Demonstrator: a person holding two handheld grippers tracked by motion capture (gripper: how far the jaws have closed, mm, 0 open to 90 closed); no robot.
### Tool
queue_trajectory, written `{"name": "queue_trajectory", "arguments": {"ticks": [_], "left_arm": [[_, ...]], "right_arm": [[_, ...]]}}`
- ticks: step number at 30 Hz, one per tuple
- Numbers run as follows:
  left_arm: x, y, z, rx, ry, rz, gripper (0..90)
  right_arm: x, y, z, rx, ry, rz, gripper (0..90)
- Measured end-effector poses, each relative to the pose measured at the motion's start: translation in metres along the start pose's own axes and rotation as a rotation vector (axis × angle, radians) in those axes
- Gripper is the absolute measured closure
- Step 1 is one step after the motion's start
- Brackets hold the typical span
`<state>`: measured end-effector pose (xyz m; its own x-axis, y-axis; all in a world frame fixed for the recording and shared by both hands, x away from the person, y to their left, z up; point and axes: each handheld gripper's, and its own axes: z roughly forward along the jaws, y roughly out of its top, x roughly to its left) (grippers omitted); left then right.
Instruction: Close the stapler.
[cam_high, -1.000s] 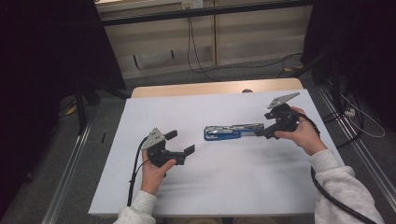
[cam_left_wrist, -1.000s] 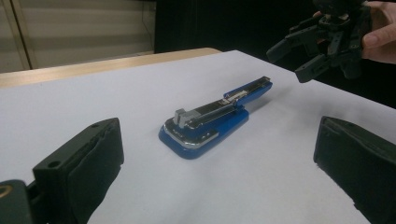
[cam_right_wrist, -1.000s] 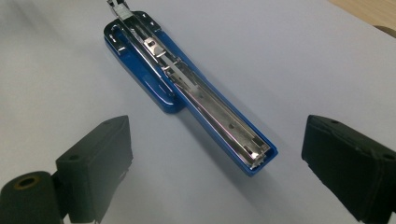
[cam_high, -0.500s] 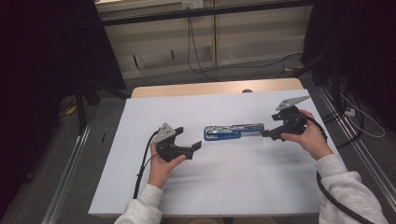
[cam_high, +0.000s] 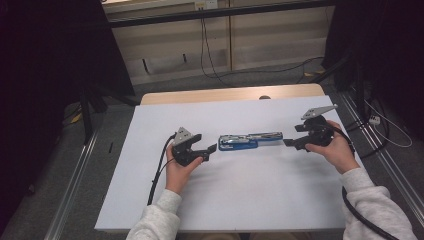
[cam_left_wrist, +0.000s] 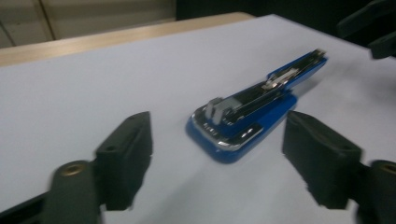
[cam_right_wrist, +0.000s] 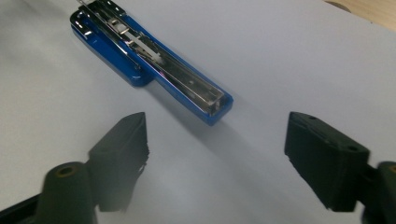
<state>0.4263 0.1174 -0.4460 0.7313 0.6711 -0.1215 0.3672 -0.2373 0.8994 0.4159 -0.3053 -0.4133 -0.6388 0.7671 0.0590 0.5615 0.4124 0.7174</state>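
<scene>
1. On the white table top (cam_high: 240, 200), near its middle: one blue stapler (cam_high: 249, 141), lying flat and swung open into a long line, its chrome inner rail facing up. The wider blue end points toward the person's left, the narrower end toward the person's right. Bare table lies all round it.
2. Left gripper (cam_high: 211, 149), held in the person's left hand (cam_high: 181, 167): the tips sit just beside the stapler's wide end, apart from it. The jaws have just been closing but are released, with a clear gap; in the left gripper view the stapler (cam_left_wrist: 254, 112) lies ahead of them and nothing sits between the black pads (cam_left_wrist: 128, 154). A grey three-cornered plate rides on top; a black cable (cam_high: 159, 172) trails back along the table edge.
3. Right gripper (cam_high: 287, 143), held in the person's right hand (cam_high: 336, 150): the tips sit just beside the stapler's narrow end, not touching it. The jaws have likewise just been closing and stand released, holding nothing; in the right gripper view the stapler (cam_right_wrist: 149, 58) lies ahead and to the left, its near end short of the black pads (cam_right_wrist: 322, 158).
4. Sleeves: light grey, both forearms entering from the near edge of the table in the high view.
5. Wooden strip (cam_high: 225, 94): the uncovered far edge of the table, beyond the white surface.
6. Surroundings: grey floor (cam_high: 240, 75) with loose cables, dark curtains at both sides.
</scene>
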Motion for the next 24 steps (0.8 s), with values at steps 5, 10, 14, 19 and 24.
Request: {"name": "queue_trajectory", "arguments": {"ticks": [5,10,14,19,24], "left_arm": [[0.003,0.000,0.006,0.028,0.014,-0.007,53.3],[0.003,0.001,0.010,0.059,0.020,-0.017,68.8],[0.004,0.001,0.015,0.090,0.021,-0.023,79.0],[0.004,-0.001,0.020,0.120,0.030,-0.028,84.7],[0.003,-0.003,0.026,0.172,0.025,-0.022,87.4]], "right_arm": [[-0.002,-0.003,-0.004,0.004,-0.029,0.010,43.9],[-0.005,-0.007,-0.005,0.019,-0.043,0.020,59.8],[-0.006,-0.011,-0.002,0.042,-0.050,0.004,75.4],[-0.005,-0.014,0.007,0.072,-0.071,0.000,89.1],[-0.001,-0.014,0.026,0.096,-0.071,0.004,90.0]]}}
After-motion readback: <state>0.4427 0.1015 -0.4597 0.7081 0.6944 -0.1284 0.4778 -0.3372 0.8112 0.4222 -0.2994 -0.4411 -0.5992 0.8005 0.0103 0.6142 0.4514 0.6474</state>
